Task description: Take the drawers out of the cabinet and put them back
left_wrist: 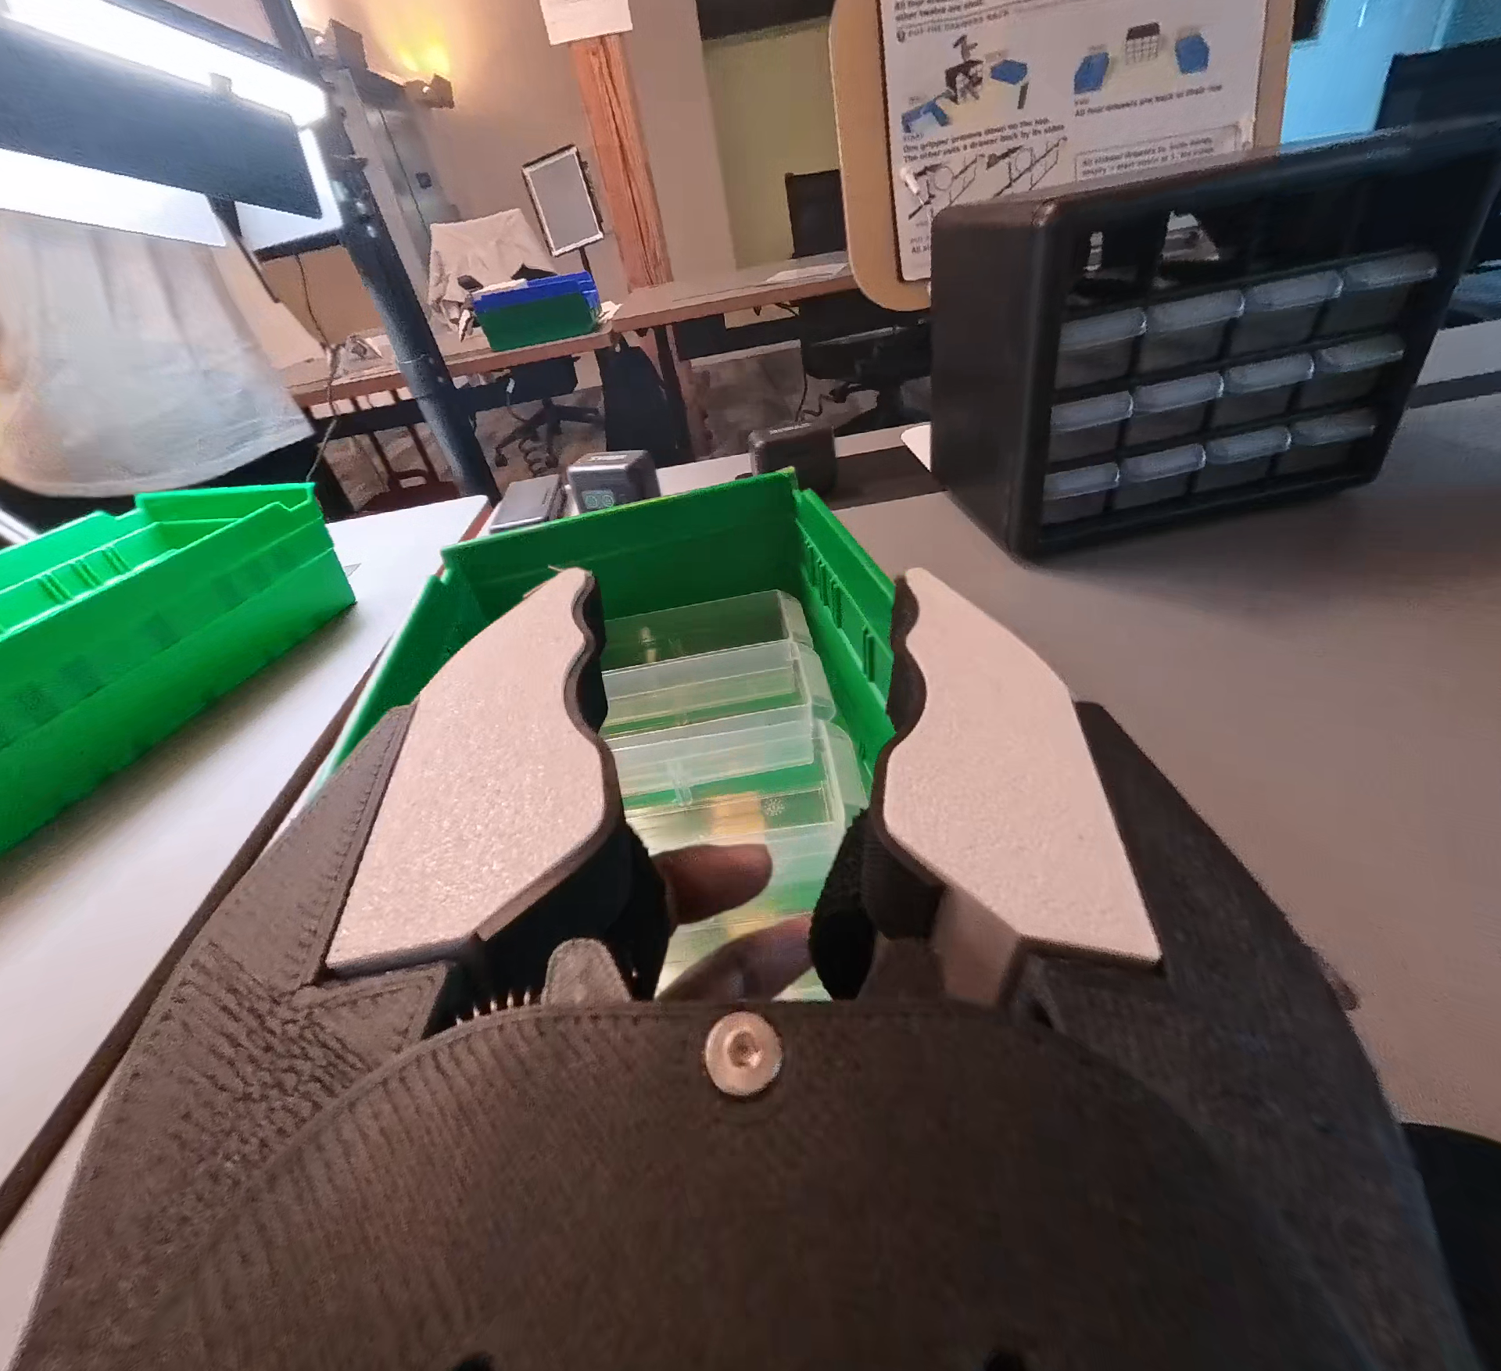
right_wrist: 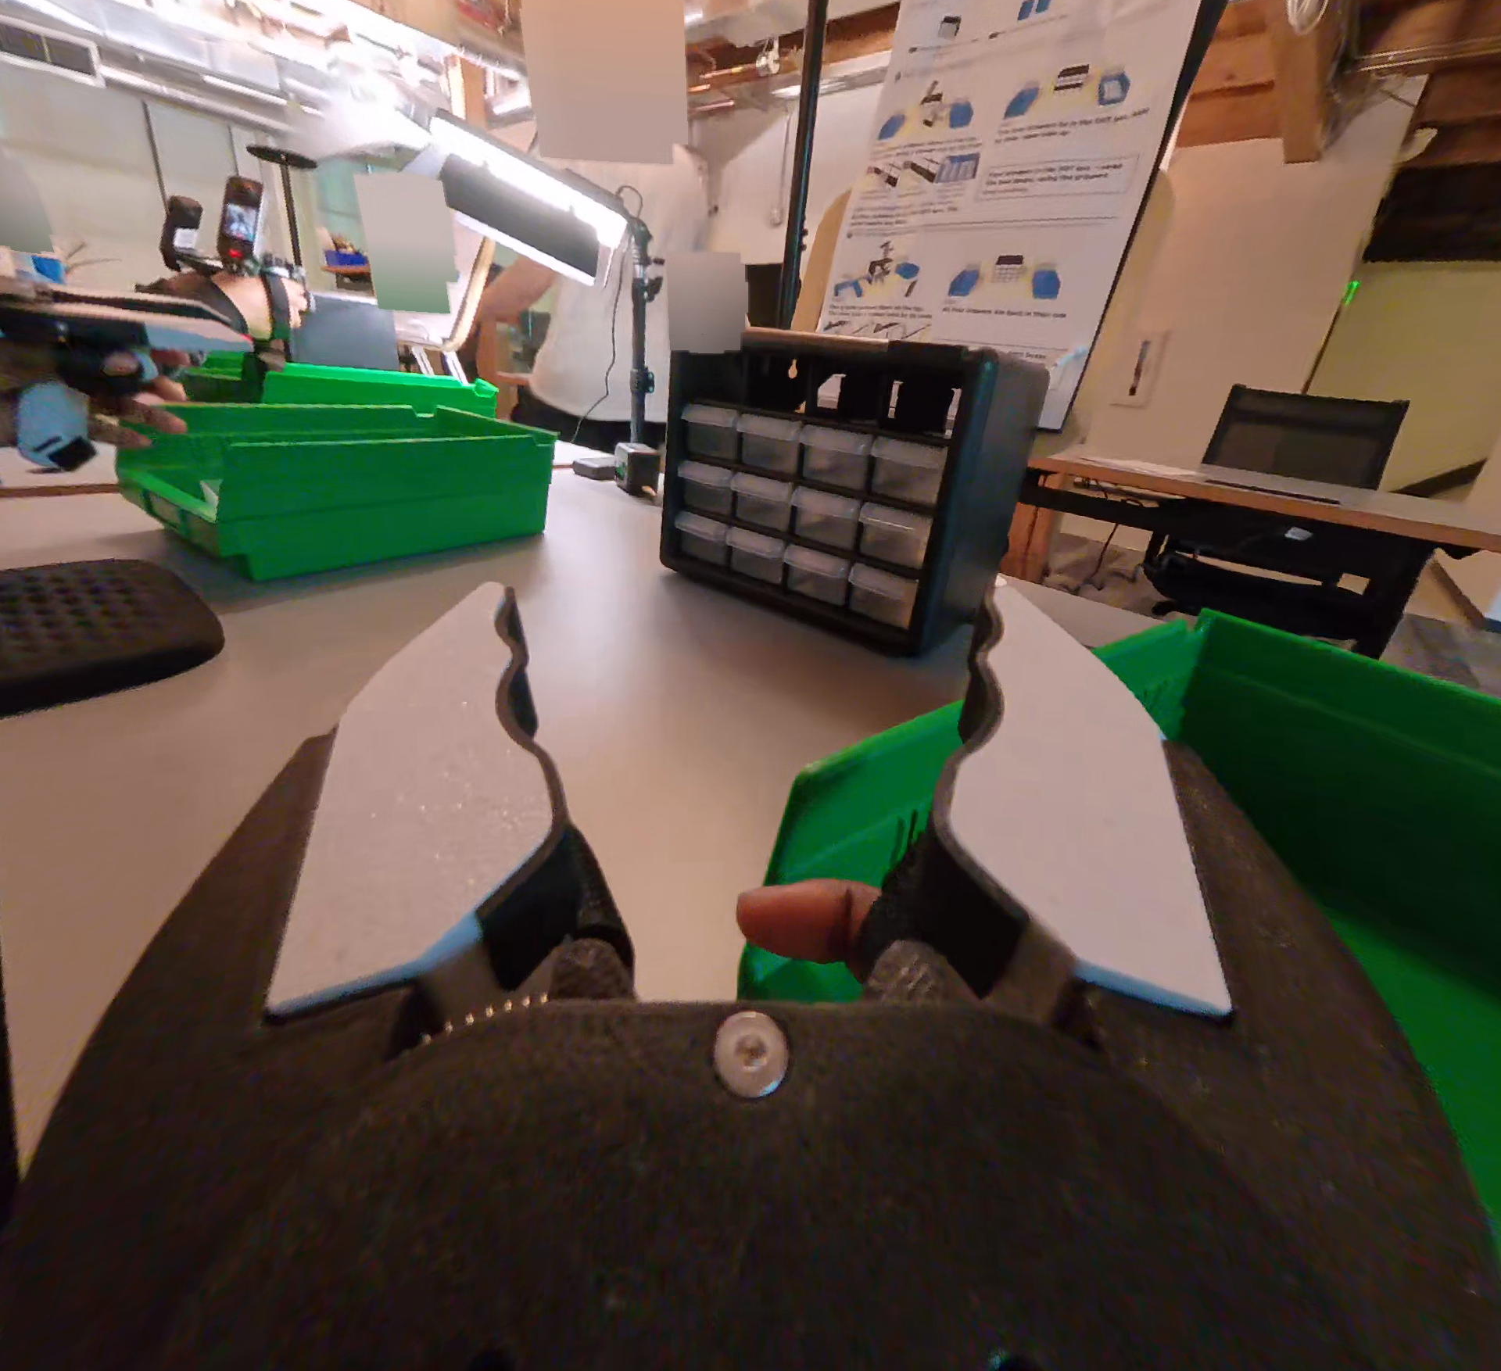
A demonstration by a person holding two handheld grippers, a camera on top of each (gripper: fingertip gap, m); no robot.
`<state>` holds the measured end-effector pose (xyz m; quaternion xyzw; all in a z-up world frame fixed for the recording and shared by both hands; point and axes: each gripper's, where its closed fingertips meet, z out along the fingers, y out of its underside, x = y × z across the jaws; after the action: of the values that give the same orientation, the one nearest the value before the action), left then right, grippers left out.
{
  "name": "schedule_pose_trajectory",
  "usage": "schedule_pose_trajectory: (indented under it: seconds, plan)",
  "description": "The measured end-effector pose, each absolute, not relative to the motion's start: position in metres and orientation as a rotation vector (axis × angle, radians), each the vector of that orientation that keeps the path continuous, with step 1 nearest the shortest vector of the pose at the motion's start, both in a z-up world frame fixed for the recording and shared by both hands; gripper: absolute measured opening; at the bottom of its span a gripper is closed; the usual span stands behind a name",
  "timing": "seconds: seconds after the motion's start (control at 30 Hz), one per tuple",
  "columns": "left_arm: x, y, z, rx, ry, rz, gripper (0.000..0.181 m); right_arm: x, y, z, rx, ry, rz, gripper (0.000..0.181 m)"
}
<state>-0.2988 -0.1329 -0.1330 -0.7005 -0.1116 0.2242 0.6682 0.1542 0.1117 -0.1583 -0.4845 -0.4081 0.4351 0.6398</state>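
Taking the black cabinet (right_wrist: pixel 845 495) on the grey table (right_wrist: pixel 633 650) as the landmark: far to its left, the left gripper (left_wrist: pixel 743 593) hovers with its fingers spread, holding nothing, over a green bin (left_wrist: pixel 837 601) containing clear drawers (left_wrist: pixel 715 690). The cabinet's top row stands empty; the three lower rows hold their drawers. In front of the cabinet, the right gripper (right_wrist: pixel 743 621) hangs released above the table, beside another green bin (right_wrist: pixel 1316 763).
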Motion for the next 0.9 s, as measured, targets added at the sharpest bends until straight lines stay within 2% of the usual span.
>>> schedule_pose_trajectory:
  seconds: [0.3, 0.9]
  plan:
    - [-0.276, -0.115, -0.139, -1.644, -0.120, 0.568, 0.066, 0.163, 0.125, -0.155, -1.126, -0.814, 1.032, 0.095]
    - [-0.319, -0.160, -0.199, -2.120, -0.193, 0.667, 0.057, 0.153, 0.127, -0.169, -1.180, -0.877, 0.967, 0.090]
